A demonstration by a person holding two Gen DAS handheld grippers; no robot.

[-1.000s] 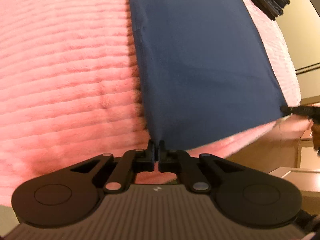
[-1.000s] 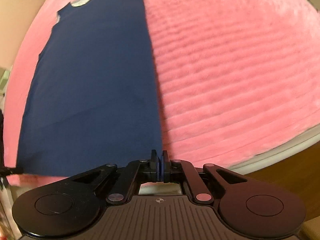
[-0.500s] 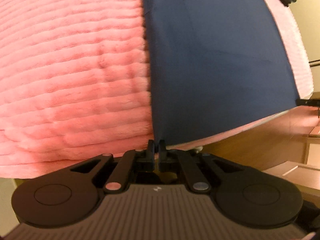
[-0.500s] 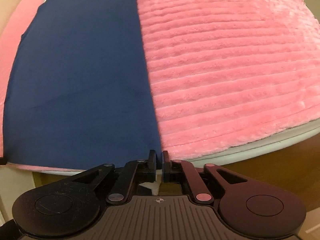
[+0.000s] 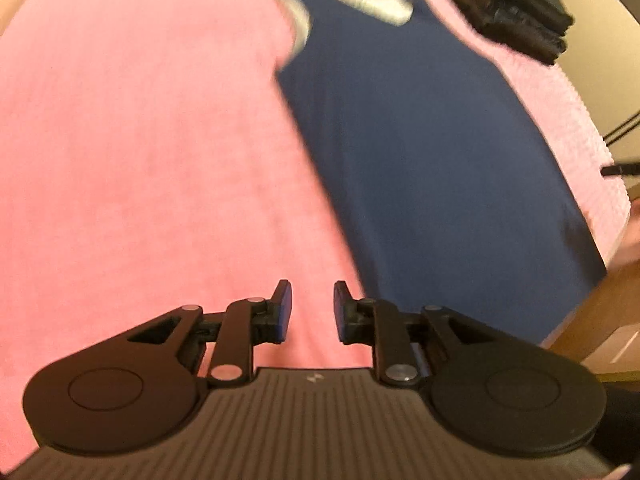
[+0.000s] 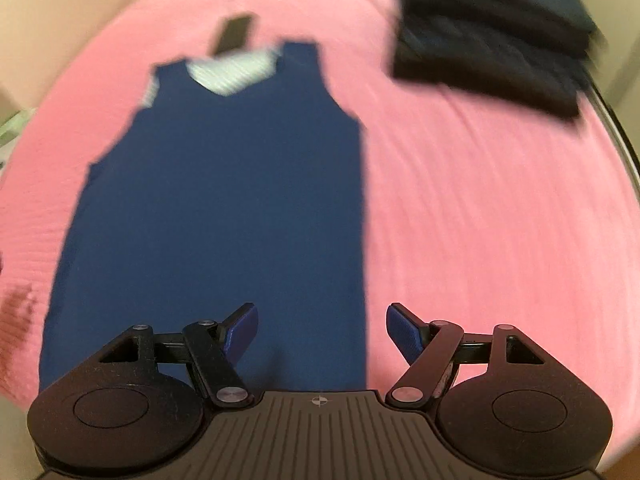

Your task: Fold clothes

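A navy sleeveless top [image 6: 224,216] lies flat and full length on the pink ribbed blanket [image 6: 480,220], neck away from me, with a pale lining at the neckline. It also shows in the left wrist view [image 5: 432,168]. My right gripper [image 6: 322,332] is open and empty above the hem's right corner. My left gripper [image 5: 313,306] is open and empty over the blanket [image 5: 140,160], just left of the hem's left corner. Both views are blurred by motion.
A stack of folded dark clothes [image 6: 496,36] sits at the blanket's far right, also seen in the left wrist view [image 5: 508,4]. A small dark flat object [image 6: 234,34] lies beyond the neckline. Wooden floor or furniture [image 5: 600,320] shows past the bed's edge.
Both grippers were shut on the hem corners. They have let go, opened, and lifted up and back, so the whole top now lies spread on the blanket.
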